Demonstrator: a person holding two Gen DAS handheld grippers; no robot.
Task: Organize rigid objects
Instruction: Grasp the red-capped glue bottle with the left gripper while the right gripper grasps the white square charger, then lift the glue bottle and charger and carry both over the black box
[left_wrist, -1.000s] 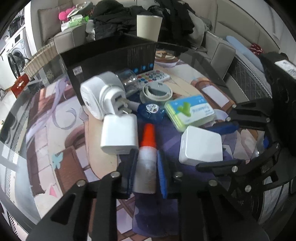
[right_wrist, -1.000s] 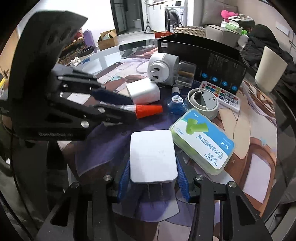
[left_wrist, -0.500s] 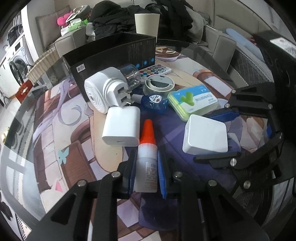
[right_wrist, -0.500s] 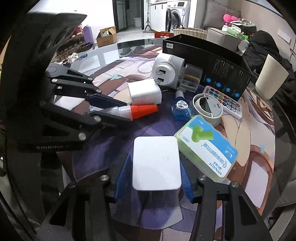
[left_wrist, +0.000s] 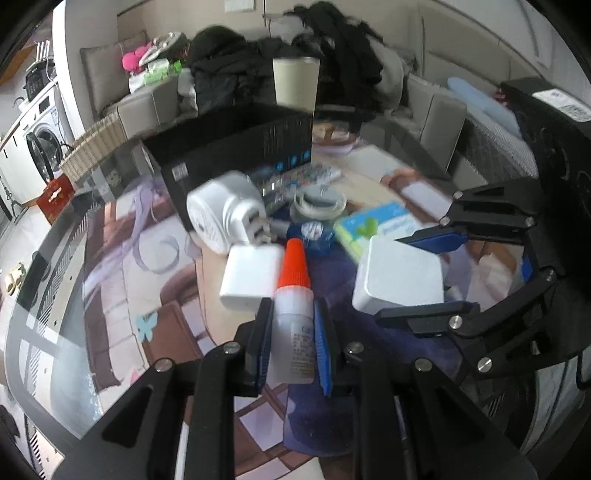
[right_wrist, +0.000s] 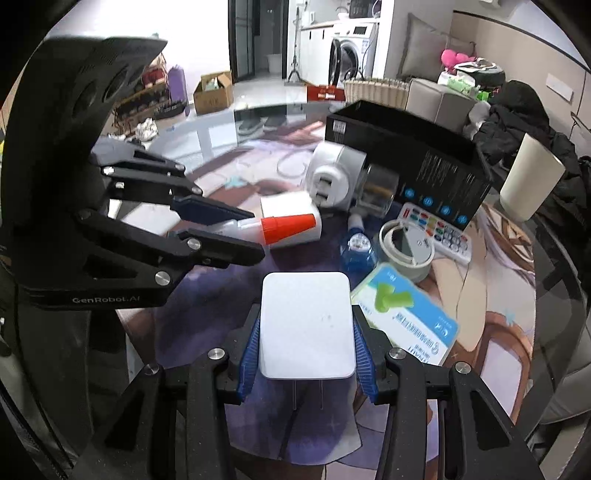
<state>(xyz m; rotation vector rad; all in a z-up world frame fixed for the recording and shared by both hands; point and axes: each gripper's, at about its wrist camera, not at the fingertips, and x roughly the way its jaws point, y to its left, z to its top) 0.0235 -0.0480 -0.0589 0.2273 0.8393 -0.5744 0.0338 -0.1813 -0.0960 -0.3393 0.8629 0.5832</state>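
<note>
the left gripper (left_wrist: 291, 343) is clenched around a small white glue bottle (left_wrist: 293, 314) with an orange cone cap, its blue pads pressing the bottle's two sides, and the cap points toward the middle of the tabletop (right_wrist: 207, 129). the right gripper (right_wrist: 306, 354) grasps a flat white charger (right_wrist: 306, 325) with rounded corners; its two metal prongs point back toward the gripper body. both things are held above the printed mat, over its dark purple part near the edge of the tabletop close to the person. just ahead of the bottle lies a white cube adapter (left_wrist: 251, 277), and behind it a round white travel plug (left_wrist: 221, 214) beside a clear small box (right_wrist: 376, 192). further stands a black carton (right_wrist: 413, 158) that blocks the way to the far edge. near the charger lie a green and blue packet (right_wrist: 406, 317), a roll of tape (right_wrist: 406, 247), a small blue bottle (right_wrist: 356, 247) and a remote with coloured buttons (right_wrist: 436, 229). a beige cup (right_wrist: 532, 184) stands behind the carton.
</note>
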